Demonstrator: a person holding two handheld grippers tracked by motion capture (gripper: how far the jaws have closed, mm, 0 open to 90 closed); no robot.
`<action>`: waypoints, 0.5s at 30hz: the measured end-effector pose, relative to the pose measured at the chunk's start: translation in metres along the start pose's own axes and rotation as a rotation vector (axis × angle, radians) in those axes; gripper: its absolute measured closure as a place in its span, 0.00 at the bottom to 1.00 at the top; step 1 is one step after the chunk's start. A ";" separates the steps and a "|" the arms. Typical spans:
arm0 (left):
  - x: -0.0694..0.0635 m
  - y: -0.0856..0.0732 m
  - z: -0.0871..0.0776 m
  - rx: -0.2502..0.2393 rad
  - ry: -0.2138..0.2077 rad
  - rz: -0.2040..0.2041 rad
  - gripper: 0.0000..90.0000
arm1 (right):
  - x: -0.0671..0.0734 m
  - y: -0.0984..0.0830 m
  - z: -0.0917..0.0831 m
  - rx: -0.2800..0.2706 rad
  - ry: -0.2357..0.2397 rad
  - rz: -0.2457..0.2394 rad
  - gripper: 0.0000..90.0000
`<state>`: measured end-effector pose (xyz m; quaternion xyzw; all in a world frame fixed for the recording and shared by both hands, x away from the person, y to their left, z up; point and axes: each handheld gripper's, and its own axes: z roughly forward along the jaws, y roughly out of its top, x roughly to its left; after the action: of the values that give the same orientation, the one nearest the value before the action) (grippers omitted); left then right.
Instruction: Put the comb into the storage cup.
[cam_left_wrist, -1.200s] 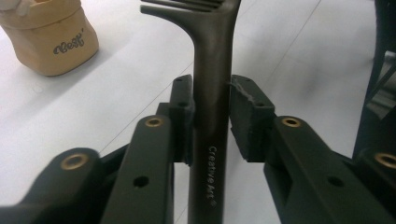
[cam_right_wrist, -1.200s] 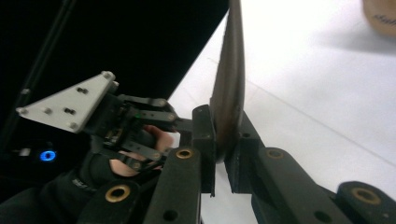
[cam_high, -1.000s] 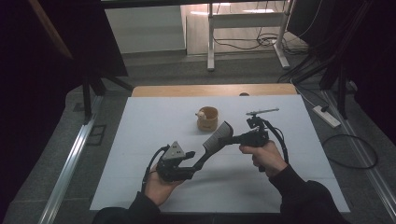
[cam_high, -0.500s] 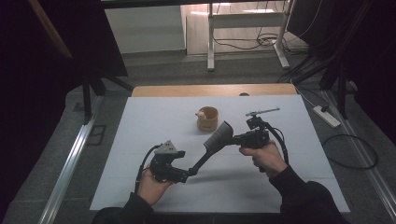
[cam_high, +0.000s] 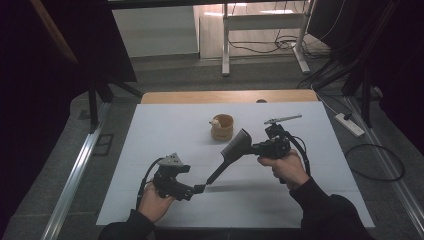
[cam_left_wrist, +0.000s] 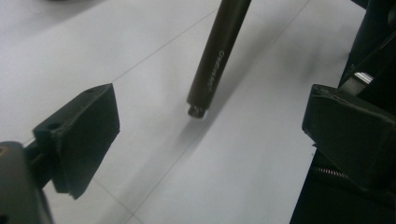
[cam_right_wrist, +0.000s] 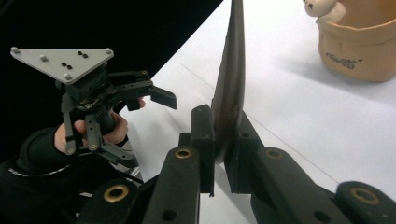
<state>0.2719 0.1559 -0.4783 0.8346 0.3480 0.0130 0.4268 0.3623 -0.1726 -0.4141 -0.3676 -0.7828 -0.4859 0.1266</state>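
1. Holding the brush (cam_high: 234, 150) by its flat head, your right gripper (cam_high: 259, 148) has its jaws clamped on the edge of that head, as the right gripper view shows, so the handle sticks out free toward your other hand.
2. Your left gripper (cam_high: 199, 189) has just been opening its jaws; they now stand wide with nothing between them, and the handle tip (cam_left_wrist: 198, 108) hangs just ahead of them, above the white table (cam_high: 150, 150).
3. That wide gap looks like a release: the brush is carried by the right side alone, slanting down from head to handle.
4. The tan cup (cam_high: 222, 127) stands well behind the brush, apart from both grippers, so it does not crowd the handover space.
5. Whether the handle tip touches the table I cannot say for sure; its shadow suggests it floats slightly above.
6. Keep the right grip firm, since a thin edge could pivot between the pads.
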 end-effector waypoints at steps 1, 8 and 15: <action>0.000 -0.001 -0.002 -0.001 0.014 0.001 0.04 | 0.000 0.000 0.000 -0.004 -0.004 -0.003 0.93; 0.003 -0.008 -0.015 -0.049 0.033 -0.021 0.04 | 0.000 0.001 -0.004 -0.022 -0.022 -0.016 0.93; 0.004 -0.015 -0.022 -0.059 0.027 -0.027 0.03 | 0.001 0.003 -0.008 -0.050 -0.037 -0.020 0.93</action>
<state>0.2597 0.1801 -0.4761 0.8168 0.3644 0.0288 0.4464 0.3625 -0.1787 -0.4076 -0.3719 -0.7762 -0.4996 0.0979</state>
